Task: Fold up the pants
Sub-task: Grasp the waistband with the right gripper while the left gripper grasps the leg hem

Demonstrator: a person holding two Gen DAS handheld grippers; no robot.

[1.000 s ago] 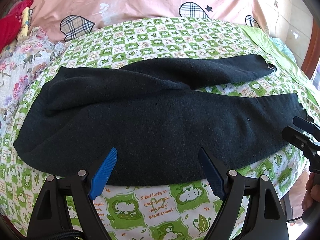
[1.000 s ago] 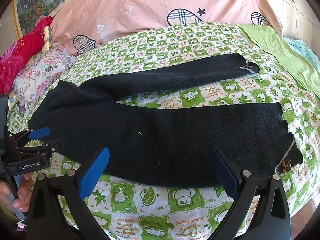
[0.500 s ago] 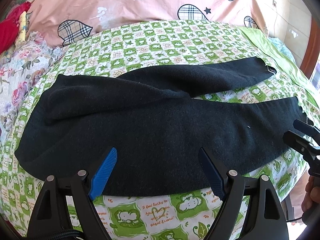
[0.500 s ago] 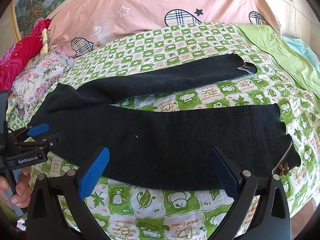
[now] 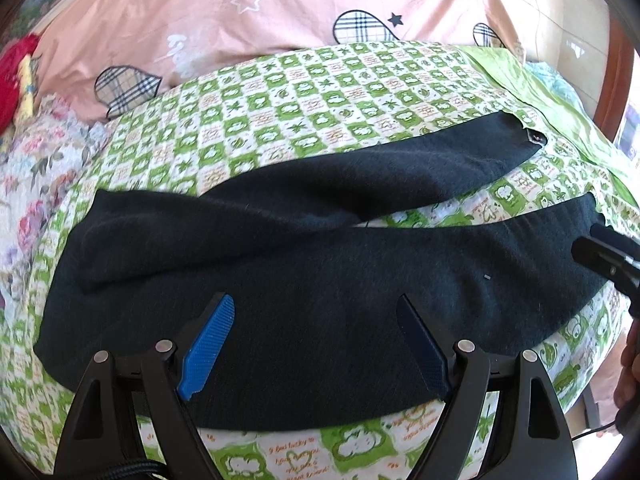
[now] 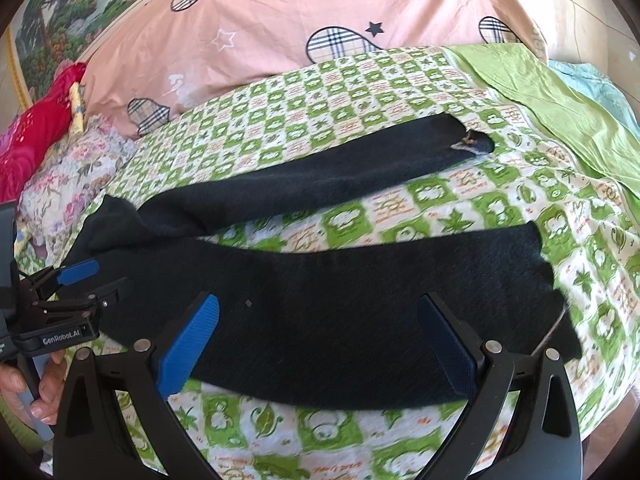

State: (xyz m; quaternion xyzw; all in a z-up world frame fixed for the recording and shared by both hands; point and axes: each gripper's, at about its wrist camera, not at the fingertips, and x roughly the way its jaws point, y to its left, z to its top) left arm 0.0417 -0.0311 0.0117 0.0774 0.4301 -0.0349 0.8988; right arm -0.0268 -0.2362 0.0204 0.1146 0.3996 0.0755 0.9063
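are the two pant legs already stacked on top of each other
No, the black pants lie spread on the green checked sheet, and a wedge of sheet shows between the far leg and the near leg.

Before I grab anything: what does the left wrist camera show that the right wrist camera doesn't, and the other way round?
Only the left wrist view shows the pants' waist end in full, and the right gripper entering at the near leg's cuff. Only the right wrist view shows the near cuff whole, the landscape picture behind the bed, and the left gripper by the waist. Both show the black pants spread flat with legs apart on the green checked sheet, and both grippers open, holding nothing.
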